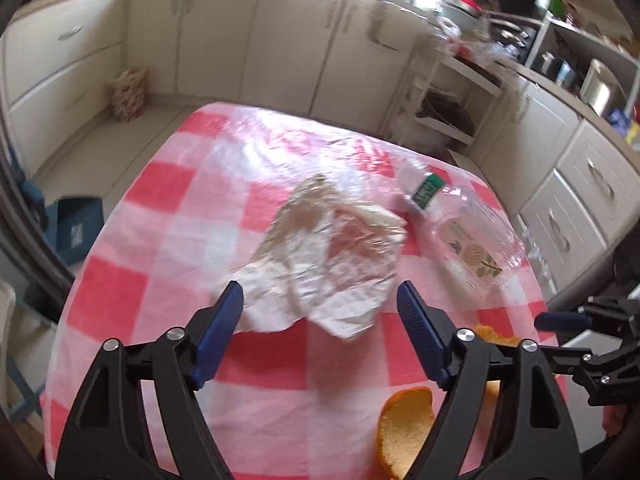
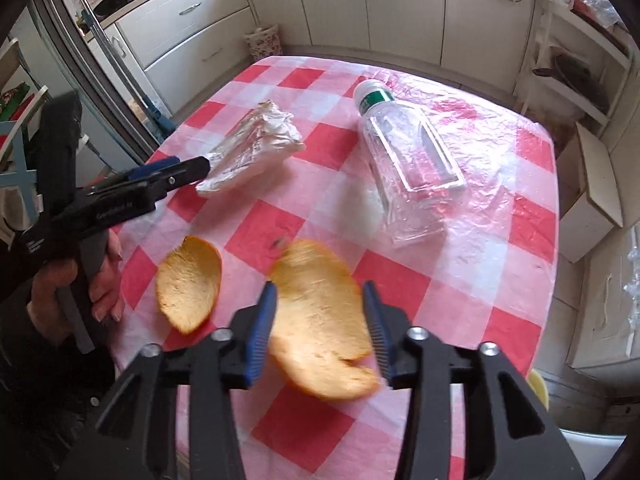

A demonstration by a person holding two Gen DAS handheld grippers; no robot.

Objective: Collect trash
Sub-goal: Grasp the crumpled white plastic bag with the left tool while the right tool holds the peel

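A crumpled white paper wrapper lies on the red-and-white checked tablecloth. My left gripper hovers open just short of it, with nothing between its fingers. From the right wrist, the left gripper points at the wrapper. A clear plastic bottle with a white cap lies on its side. My right gripper stands open over a large, blurred orange peel that sits between its fingers without being pinched. A smaller peel lies to the left. The right gripper shows at the right edge.
The bottle lies right of the wrapper. A person's hand holds the left gripper's handle. Cream cabinets ring the table. A floral bag stands on the floor beyond, a blue crate to the left, cardboard boxes and a yellow rim to the right.
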